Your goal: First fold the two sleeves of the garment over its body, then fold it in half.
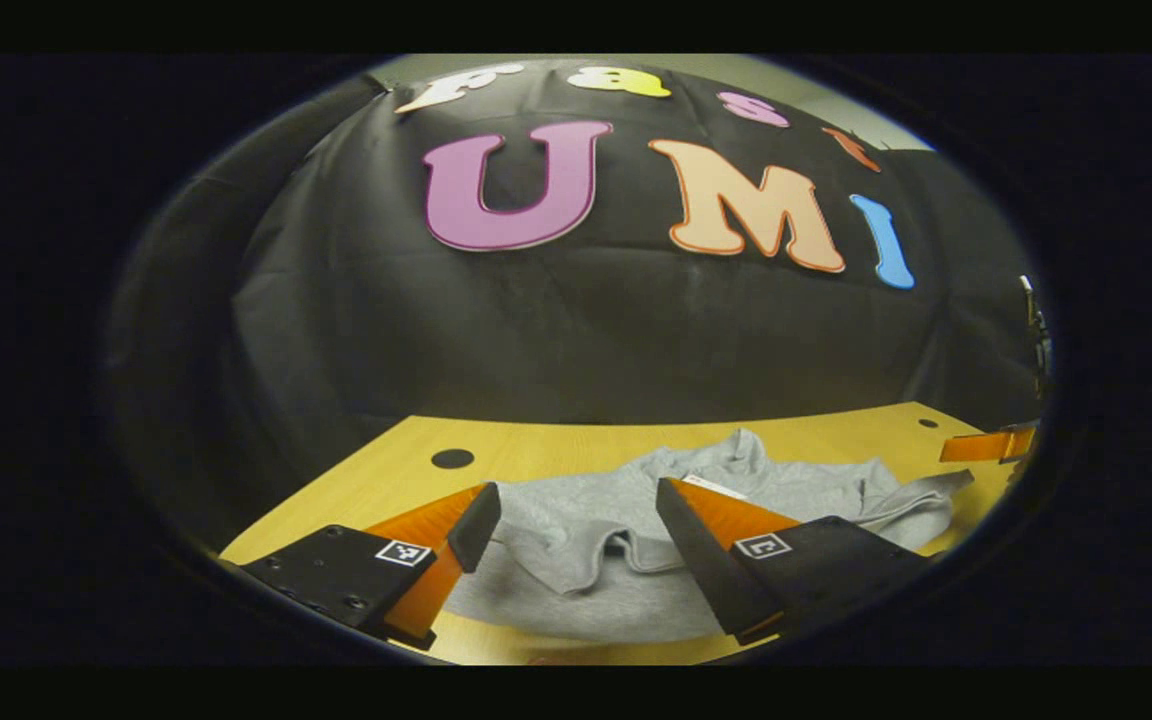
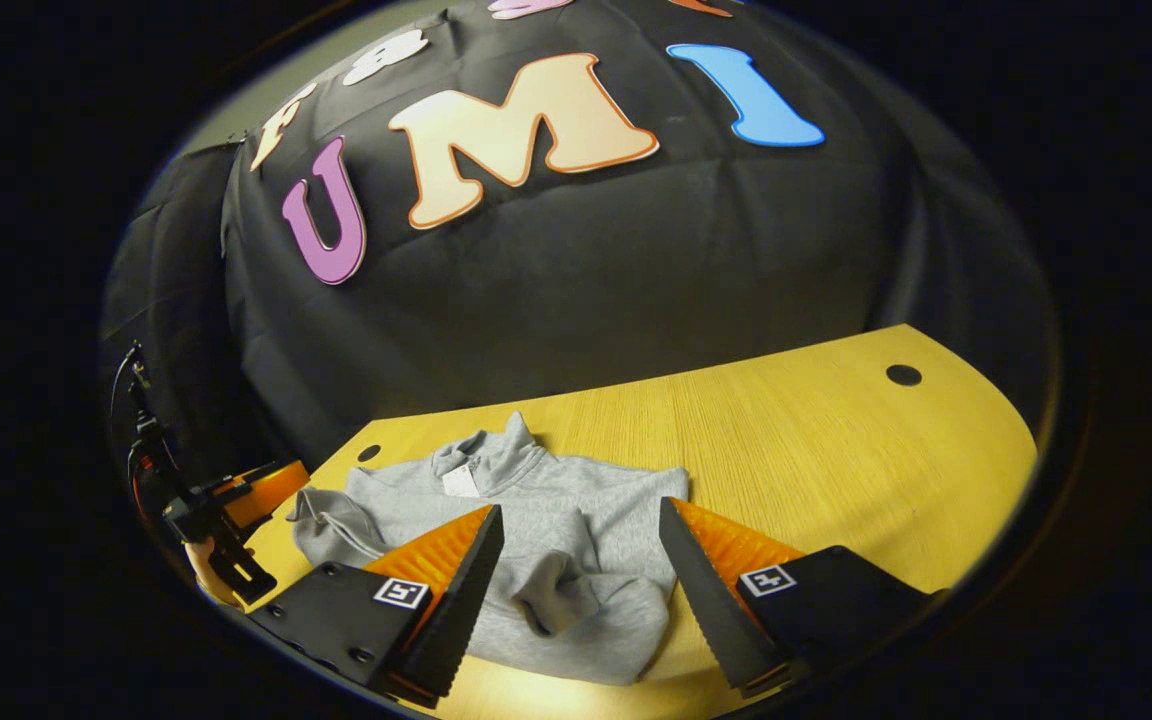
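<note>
Wooden table [image 2: 786, 430] with grey garment [image 2: 556, 540] lying rumpled near edge, sleeves apparently folded in, half-fold pending, left hand-held gripper [image 1: 576, 530] and right hand-held gripper [image 2: 581, 560] both wide open, empty, above it.

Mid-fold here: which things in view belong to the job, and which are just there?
In play:
- grey fleece sweatshirt, crumpled on the table
- left gripper, open above it
- right gripper, open above it

Just there:
- yellow wooden table
- round dark holes in the tabletop
- white neck label, part of the sweatshirt
</note>
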The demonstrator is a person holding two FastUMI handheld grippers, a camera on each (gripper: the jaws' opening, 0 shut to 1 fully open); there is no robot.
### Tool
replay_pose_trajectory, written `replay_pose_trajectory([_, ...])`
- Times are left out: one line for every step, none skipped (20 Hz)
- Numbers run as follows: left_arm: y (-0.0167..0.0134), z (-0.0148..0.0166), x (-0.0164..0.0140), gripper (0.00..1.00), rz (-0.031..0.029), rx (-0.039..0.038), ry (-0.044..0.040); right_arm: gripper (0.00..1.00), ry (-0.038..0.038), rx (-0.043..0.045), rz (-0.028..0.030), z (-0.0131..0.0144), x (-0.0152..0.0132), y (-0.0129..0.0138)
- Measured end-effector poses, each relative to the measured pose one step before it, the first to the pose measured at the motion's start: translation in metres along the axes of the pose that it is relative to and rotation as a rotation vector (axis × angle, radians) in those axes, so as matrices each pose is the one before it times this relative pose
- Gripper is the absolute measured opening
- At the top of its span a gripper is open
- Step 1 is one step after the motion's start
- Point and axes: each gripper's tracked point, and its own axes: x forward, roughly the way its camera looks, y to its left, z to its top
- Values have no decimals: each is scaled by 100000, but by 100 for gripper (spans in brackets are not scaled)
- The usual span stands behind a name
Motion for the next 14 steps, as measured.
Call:
replay_pose_trajectory([47, 1014, -721, 93, -73, -172, -2142, 97, -2373, -881, 1041, 756, -751, 495])
replay_pose_trajectory([135, 1003, -797, 93, 225, -346, -2059, 98, -2200, -1317, 1009, 670, -852, 529])
replay_pose_trajectory([190, 861, -925, 97, 251, -356, -1775, 97, -2805, -1425, 870, 597, -991, 677])
replay_pose_trajectory([137, 989, -941, 93, 26, -506, -2087, 98, -2631, -1640, -19, 687, -857, 439])
replay_pose_trajectory([267, 1011, -1004, 93, 455, -574, -2359, 98, -1777, -1419, 456, 423, -938, 503])
replay_pose_trajectory([361, 779, -1028, 93, 692, 195, -1868, 98, -2054, -1016, 1164, 435, -1126, 744])
replay_pose_trajectory([447, 658, -1098, 97, 1147, 870, -1866, 98, -1830, -693, 982, 478, -1160, 802])
replay_pose_trajectory([359, 506, -1037, 89, 920, 885, -1174, 98, -1666, -347, 1029, 436, -932, 736])
replay_pose_trajectory([189, 308, -1084, 93, 442, 347, -983, 98, -1624, -280, 1163, 396, -976, 759])
replay_pose_trajectory([72, 260, -1076, 93, 173, -105, -857, 98, -1635, -310, 876, 307, -973, 709])
replay_pose_trajectory([26, 198, -1080, 93, 79, -152, -935, 98, -1523, -387, 834, 102, -1005, 632])
replay_pose_trajectory([5, 23, -1038, 93, -62, 197, -620, 98, -1750, -269, 602, 83, -918, 570])
replay_pose_trajectory([63, -223, -1096, 93, 173, 185, -570, 98, -1195, 255, 1188, -92, -1089, 653])
replay_pose_trajectory([46, -149, -995, 93, 39, 242, -277, 97, -837, 168, 344, -259, -947, 432])
